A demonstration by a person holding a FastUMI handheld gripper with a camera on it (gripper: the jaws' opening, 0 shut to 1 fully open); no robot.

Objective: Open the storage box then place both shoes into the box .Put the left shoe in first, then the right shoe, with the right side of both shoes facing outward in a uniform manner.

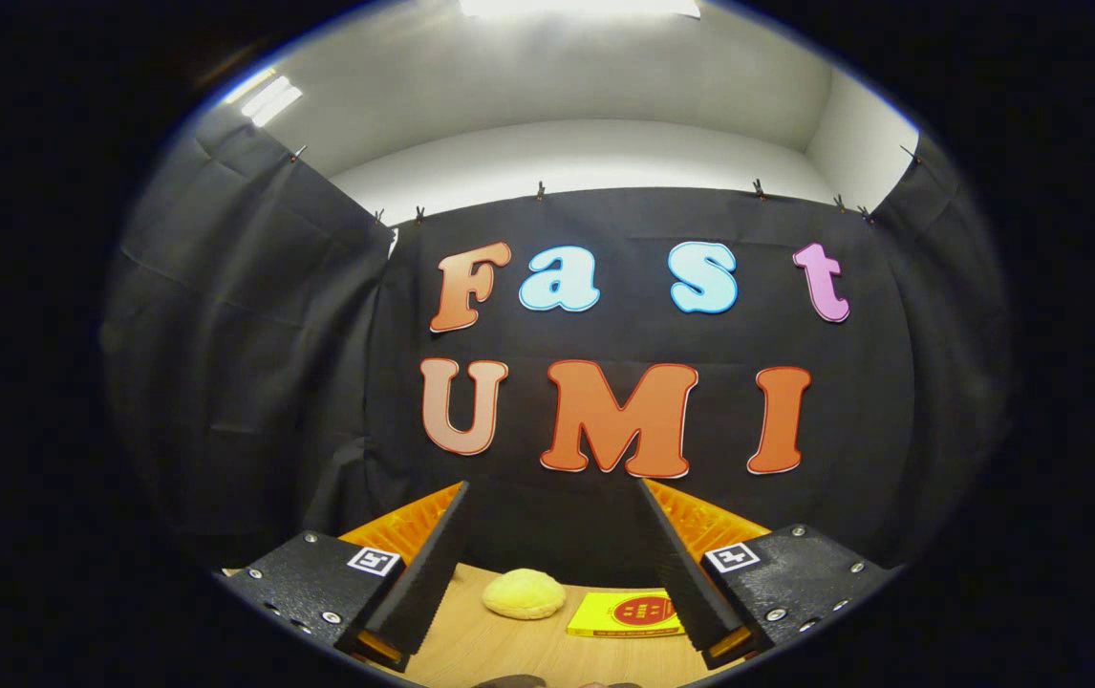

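Gripper view: the gripper [552, 487] is held level with its fingers spread wide apart, nothing between them. On the wooden table [490, 650], a pale yellow bun-like lump [524, 592] and a yellow card [626, 614] are seen side by side between the fingers. Shoes and box: cannot tell.

Layout: tabletop ahead of raised, spread fingers.

Gripper [552, 492] held above the table [471, 650], fingers wide apart, nothing between them. Lying on the table between the two fingers, beyond their bases: a round bun-like lump [524, 593] to the left, a flat card [626, 614] just beside it to the right, apart from it. Standing behind both, at the table's far edge: the cloth wall [605, 535], with more cloth folding round on the left and right. Above the cloth, a plain wall [586, 153] and ceiling.
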